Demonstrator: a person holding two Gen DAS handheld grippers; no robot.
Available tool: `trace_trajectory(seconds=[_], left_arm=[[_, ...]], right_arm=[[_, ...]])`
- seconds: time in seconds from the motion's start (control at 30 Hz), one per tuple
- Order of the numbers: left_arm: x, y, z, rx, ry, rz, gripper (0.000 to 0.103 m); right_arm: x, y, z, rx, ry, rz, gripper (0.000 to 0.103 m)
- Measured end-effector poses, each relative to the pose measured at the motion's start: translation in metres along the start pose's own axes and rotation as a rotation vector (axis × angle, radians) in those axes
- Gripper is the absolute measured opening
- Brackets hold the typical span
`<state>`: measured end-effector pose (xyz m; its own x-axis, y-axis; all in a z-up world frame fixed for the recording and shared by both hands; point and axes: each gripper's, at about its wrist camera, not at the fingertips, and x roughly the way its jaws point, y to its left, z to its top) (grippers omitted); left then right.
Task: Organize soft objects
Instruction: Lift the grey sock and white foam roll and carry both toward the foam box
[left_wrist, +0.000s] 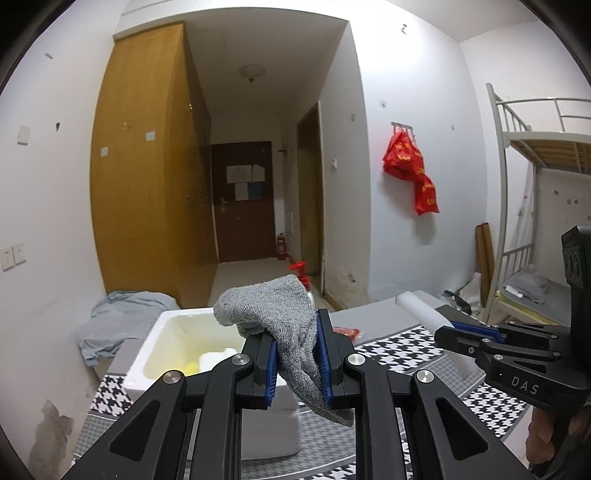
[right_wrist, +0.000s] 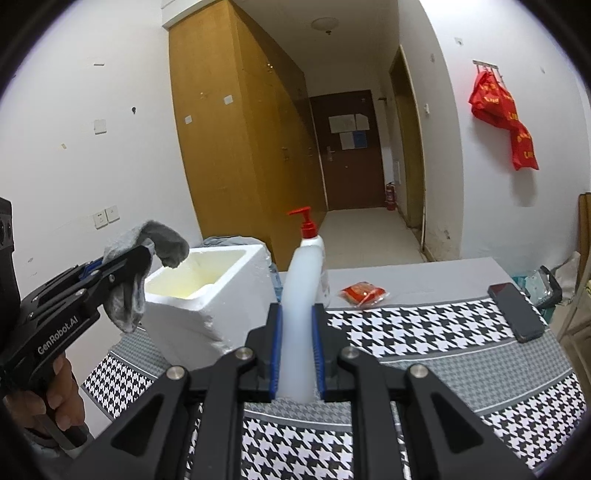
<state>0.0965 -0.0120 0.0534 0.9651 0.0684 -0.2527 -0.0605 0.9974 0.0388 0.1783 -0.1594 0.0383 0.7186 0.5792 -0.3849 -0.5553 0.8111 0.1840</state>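
**Sock and roll carried toward the foam box**

The left gripper (left_wrist: 296, 356) has its jaws clamped narrow on a grey sock (left_wrist: 275, 314), which droops over both blue pads and hangs free just in front of the white foam box (right_wrist: 207, 295) and above its rim. The right gripper (right_wrist: 297, 349) has its jaws pressed on a soft white roll (right_wrist: 298, 325), held upright just right of the box.

To finish the drop well, the sock likely needs carrying fully over the box's open top before the jaws part, so its hanging tail falls inside and does not catch on the wall. The roll should stay clear of the pump bottle (right_wrist: 312, 240) standing beyond it, beside the box.

Both grippers point slightly downward across the table (right_wrist: 443, 332), side by side, each gripped by its handle in a hand (right_wrist: 55, 391). A red packet (right_wrist: 364, 291) and a phone (right_wrist: 515, 312) lie well right of the box.
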Motion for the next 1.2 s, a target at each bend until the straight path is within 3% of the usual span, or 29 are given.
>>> trace_trajectory(seconds=[0.5, 1.2], left_arm=[[0.017, 0.037, -0.002, -0.035, 0.037, 0.075, 0.020], [0.053, 0.066, 0.001, -0.064, 0.113, 0.089, 0.020]], right_arm=[[0.034, 0.038, 0.011, -0.043, 0.036, 0.077, 0.019], [0.059, 0.075, 0.021, -0.118, 0.062, 0.121, 0.019]])
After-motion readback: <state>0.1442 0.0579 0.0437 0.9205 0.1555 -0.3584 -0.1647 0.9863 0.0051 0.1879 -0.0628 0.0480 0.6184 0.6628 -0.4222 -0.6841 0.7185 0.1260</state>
